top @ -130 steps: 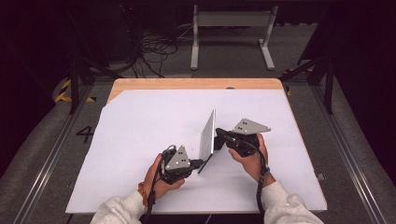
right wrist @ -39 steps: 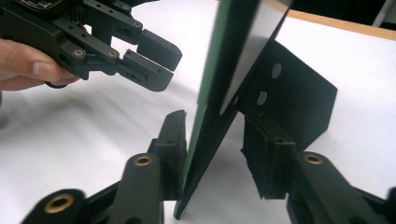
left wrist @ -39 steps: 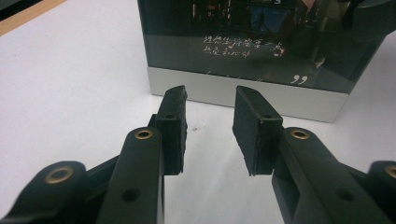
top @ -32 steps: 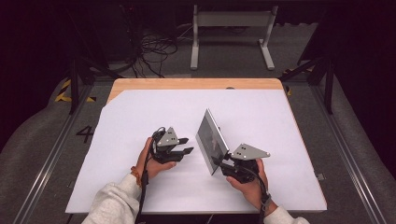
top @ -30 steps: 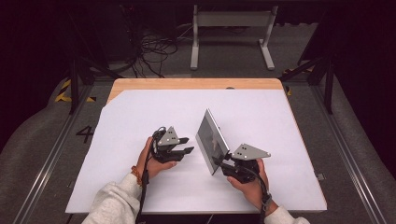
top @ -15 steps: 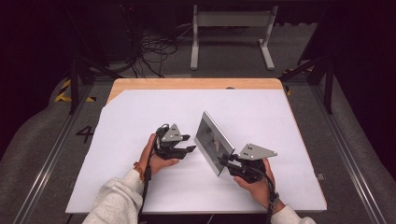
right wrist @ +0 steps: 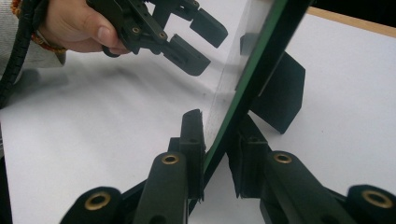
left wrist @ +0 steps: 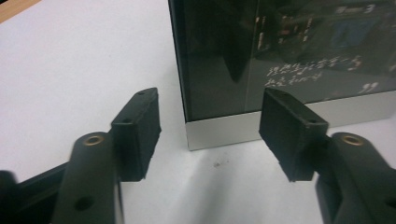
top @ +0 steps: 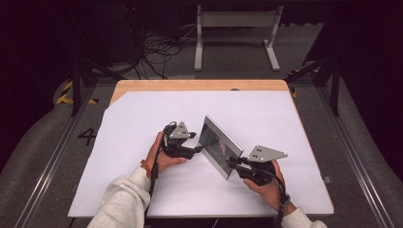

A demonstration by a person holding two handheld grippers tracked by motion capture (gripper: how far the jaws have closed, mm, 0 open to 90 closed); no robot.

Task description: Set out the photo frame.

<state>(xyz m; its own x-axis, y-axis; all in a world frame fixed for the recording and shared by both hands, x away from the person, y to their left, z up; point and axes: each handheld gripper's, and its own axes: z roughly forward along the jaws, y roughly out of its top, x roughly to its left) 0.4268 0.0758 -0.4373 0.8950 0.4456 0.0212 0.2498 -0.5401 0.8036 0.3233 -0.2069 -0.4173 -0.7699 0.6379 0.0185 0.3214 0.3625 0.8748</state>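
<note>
Frame stands tilted on the table, right gripper jaws clamped on its edge, left gripper jaws just opening, apart beside it.

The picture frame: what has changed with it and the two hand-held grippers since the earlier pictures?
The left hand-held gripper let go of the picture frame; its jaws have just been opening. The right hand-held gripper, still clamped on it, drew it nearer the person. The frame stays on the white table.

The white table is bare all around (lots of room); the tilted frame stands between the two grippers, blocking the way across.
</note>
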